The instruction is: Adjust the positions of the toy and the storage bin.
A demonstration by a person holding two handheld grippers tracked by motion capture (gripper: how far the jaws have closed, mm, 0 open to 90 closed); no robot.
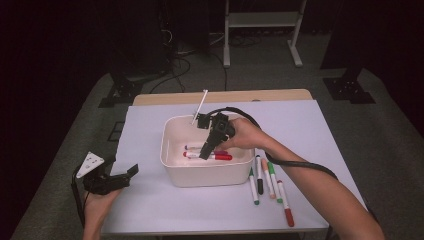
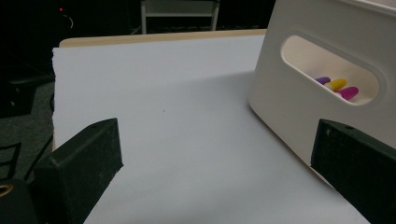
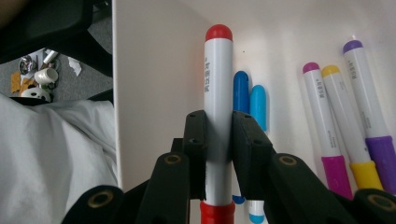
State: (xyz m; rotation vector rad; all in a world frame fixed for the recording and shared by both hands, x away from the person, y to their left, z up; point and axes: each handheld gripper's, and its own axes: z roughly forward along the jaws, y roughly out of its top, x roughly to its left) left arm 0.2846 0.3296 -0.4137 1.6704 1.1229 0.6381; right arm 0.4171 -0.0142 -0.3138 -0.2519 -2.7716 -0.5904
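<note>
Right gripper (image 3: 218,154), one: jaws clamped on the barrel of one red marker (image 3: 218,93), held inside the white bin (image 1: 207,175), long axis in line with the jaws, red end cap pointing away from them. Lying in the bin: two blue markers (image 3: 247,100), one pink, one yellow, one purple; on the table just right of the bin, five loose markers (image 1: 270,182). Left gripper (image 1: 107,180), one: jaws spread wide, holding nothing, left of the bin on the white table sheet (image 1: 150,210); grey carpet and dark room beyond.
</note>
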